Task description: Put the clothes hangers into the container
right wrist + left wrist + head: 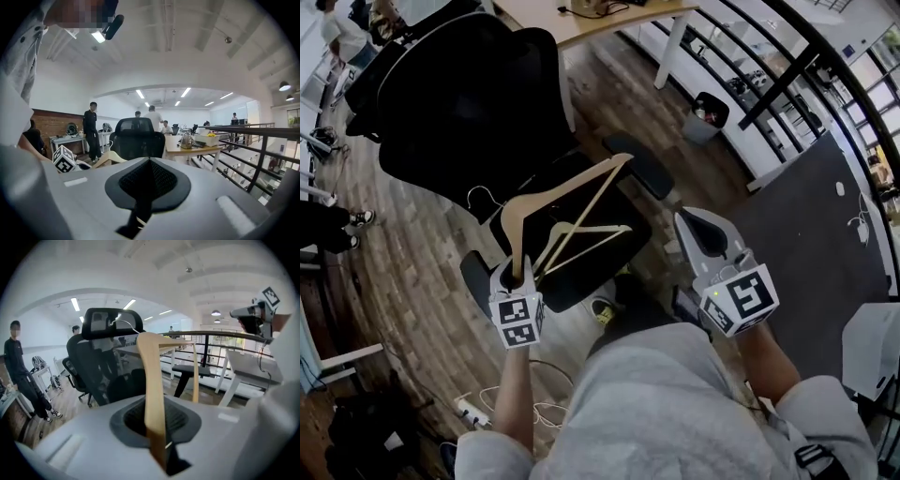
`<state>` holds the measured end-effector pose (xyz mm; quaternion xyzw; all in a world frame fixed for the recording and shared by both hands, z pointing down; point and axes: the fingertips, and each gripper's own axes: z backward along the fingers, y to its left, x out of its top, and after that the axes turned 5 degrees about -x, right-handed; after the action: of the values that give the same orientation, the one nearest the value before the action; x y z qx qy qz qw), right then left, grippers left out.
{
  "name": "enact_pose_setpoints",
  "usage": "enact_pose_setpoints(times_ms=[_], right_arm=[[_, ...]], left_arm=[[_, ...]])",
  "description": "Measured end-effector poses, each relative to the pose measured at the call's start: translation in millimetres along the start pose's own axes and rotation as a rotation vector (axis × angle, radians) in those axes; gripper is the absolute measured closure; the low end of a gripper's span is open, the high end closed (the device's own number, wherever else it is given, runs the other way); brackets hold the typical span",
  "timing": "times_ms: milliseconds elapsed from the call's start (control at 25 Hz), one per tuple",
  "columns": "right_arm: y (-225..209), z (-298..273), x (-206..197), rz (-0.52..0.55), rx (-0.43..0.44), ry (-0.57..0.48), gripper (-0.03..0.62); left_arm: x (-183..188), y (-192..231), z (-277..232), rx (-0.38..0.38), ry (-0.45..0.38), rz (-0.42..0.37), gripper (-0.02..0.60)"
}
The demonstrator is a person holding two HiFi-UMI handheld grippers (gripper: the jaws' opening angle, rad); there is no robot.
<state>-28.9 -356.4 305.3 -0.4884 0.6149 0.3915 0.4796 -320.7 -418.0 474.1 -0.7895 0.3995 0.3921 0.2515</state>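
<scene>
A pale wooden clothes hanger (570, 194) hangs in the air over the seat of a black office chair (459, 103). My left gripper (517, 270) is shut on one end of it; in the left gripper view the wood (153, 380) runs up from between the pads of that left gripper (158, 430). A second set of pale wooden bars (586, 232) shows just below, over the seat; whether it is another hanger I cannot tell. My right gripper (690, 221) is off to the right, shut and empty, as the right gripper view shows for that right gripper (147, 180). No container is clearly in view.
A wooden desk (609, 19) stands behind the chair. A small dark bin (707, 114) sits by white shelving at the back right. A dark mat (816, 225) covers the floor on the right. Cables and a power strip (469, 410) lie near my feet. People stand at the far left (18, 376).
</scene>
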Motion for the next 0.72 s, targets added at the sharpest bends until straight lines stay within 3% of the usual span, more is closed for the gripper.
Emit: enact_pose_setpoints(times_ms=[240,720], right_arm=[[-34,64,3,-0.002,-0.134,-0.018,0.595],[-75,154,-5,-0.038,-0.362,-0.046,0.595]], left_arm=[[37,-39,27,-0.074,-0.088,-0.08,0.531],[99,-135,45,-0.319,-0.222,-0.212,0.531]])
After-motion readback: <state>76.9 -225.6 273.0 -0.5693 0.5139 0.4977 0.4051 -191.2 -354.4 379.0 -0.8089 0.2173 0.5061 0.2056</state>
